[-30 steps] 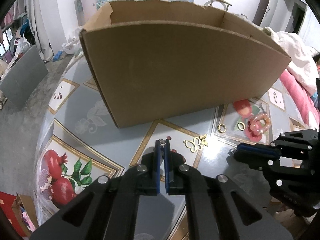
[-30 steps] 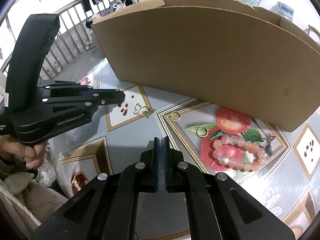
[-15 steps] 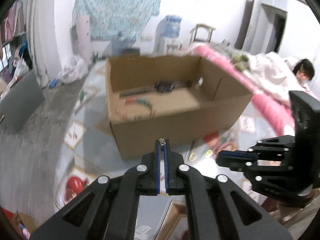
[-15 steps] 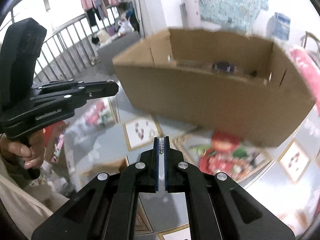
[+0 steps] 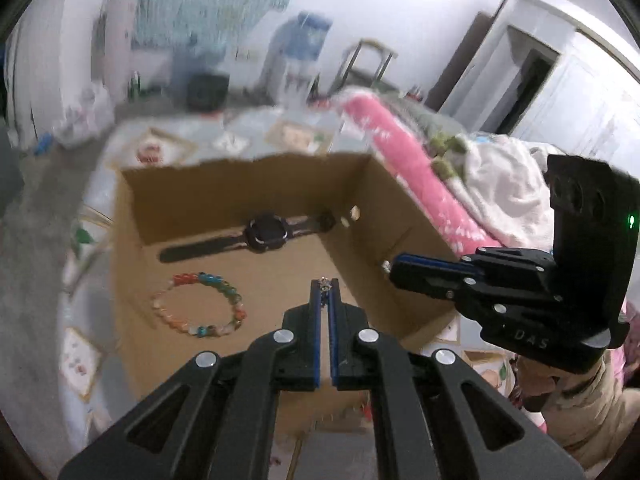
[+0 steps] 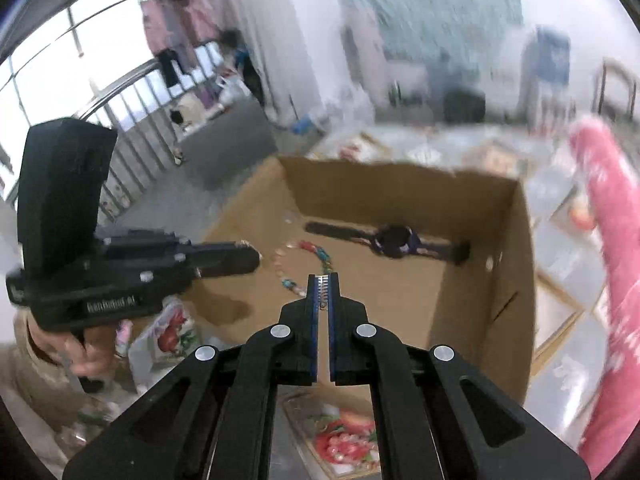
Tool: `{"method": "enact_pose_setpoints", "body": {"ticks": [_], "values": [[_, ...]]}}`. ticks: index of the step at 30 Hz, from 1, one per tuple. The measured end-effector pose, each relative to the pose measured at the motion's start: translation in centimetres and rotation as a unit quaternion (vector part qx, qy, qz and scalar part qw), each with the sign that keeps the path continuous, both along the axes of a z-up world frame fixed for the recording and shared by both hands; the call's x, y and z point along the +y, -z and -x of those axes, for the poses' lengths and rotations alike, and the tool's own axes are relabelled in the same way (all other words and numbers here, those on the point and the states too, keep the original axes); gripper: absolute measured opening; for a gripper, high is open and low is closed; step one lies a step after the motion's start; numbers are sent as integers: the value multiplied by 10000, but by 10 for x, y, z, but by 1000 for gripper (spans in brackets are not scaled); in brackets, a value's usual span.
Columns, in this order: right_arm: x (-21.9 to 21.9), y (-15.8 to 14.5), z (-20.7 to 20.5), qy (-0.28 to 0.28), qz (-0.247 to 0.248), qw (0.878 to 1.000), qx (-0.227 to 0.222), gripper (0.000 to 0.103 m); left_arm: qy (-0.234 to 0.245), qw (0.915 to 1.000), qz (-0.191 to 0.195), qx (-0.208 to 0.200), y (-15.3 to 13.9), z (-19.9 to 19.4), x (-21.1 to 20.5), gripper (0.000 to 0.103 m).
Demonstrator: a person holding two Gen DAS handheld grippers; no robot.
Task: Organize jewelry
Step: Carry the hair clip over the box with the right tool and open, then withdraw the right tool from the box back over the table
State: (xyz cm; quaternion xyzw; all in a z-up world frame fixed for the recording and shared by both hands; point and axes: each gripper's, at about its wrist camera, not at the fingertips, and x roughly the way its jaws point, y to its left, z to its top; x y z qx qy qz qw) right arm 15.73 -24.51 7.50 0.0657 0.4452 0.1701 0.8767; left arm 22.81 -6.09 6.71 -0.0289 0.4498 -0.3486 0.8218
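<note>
Inside the cardboard box (image 5: pixel 400 216), seen from the left wrist, a black watch (image 5: pixel 266 234) lies along the far wall and a multicoloured bead bracelet (image 5: pixel 200 304) nearer. Left gripper (image 5: pixel 325 286) is clamped on a tiny silvery piece. From the right wrist, the right gripper (image 6: pixel 323 280) is closed, apparently pinching something small; the table (image 6: pixel 560 312) carries the box.

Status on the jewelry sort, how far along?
Done: a watch and a beaded bracelet lie in the cardboard box. In hand: the left gripper is shut on a small metal piece, now above the box; the right gripper pinches something silvery. Left: dropping both; other pieces aren't visible.
</note>
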Motion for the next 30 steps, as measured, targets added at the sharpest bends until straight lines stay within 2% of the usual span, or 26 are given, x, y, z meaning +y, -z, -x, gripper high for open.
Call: {"method": "enact_pose_setpoints", "body": {"ticks": [3,6,9,11,12,13,14,19,21,26,28,30], "values": [[-3,13,-27,89,44,9994,322,2,-15,9983,-119,566,21,-33,-16,3],[-12,20,-40,145,-155,9981,580,6,-10,9958,-247,884,34,-51,-30,3],[-20,19,-43,265,-261,9976,592,7,-82,9929,-271,1157,44,-64,-36,4],[-27,17,-41,342,-364,9973,539,8,-121,9918,-254,1249,46,-69,-37,10],[-31,16,-42,363,-407,9972,519,9,-123,9919,-258,1236,47,-67,-36,13],[-33,16,-41,404,-441,9970,496,9,-118,9920,-277,1228,47,-68,-36,25],[-36,15,-39,446,-453,9968,481,9,-134,9924,-301,1187,46,-68,-36,30],[-45,7,-36,521,-441,9971,333,10,-208,9942,-186,1037,43,-72,-33,30],[-47,4,-35,569,-404,9972,252,16,-271,9950,-142,953,39,-73,-31,30],[-48,-7,-28,624,-338,9975,35,21,-377,9964,-41,761,26,-68,-24,30],[-50,-12,-21,634,-348,9974,-59,24,-437,9974,-3,580,16,-61,-19,30],[-50,-20,-10,642,-371,9971,-195,32,-476,9984,32,292,3,-48,-11,30]]}}
